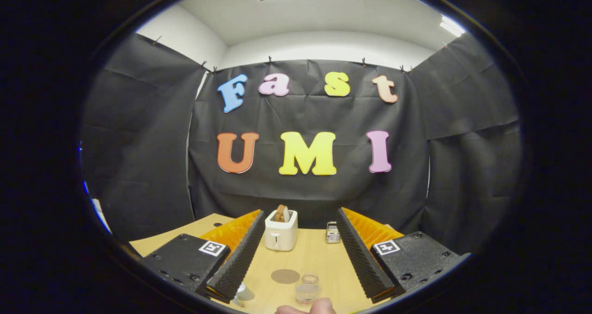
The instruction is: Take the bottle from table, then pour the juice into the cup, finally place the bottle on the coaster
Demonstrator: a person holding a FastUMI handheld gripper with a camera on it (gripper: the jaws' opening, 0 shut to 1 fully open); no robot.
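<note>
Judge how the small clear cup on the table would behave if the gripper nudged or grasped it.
The cup looks like clear glass or hard plastic, so probably stiff and smooth, maybe slippery against the ridged fingers. It is short and looks empty, so likely light, sliding on the smooth table rather than tipping. The gripper stands open above it.

One view only: fisheye cam riding on the hand-held gripper (296,254), looking forward along its two fingers (238,258), which stand wide apart with nothing between them. Cam sits above the desk (314,258), pitched roughly level, so the desk takes just the low strip and the booth's back wall faces it square-on, ceiling lights above. Cup (307,288) and coaster (285,276) close below the lens; toaster (280,230) farther off, near the wall.
</note>
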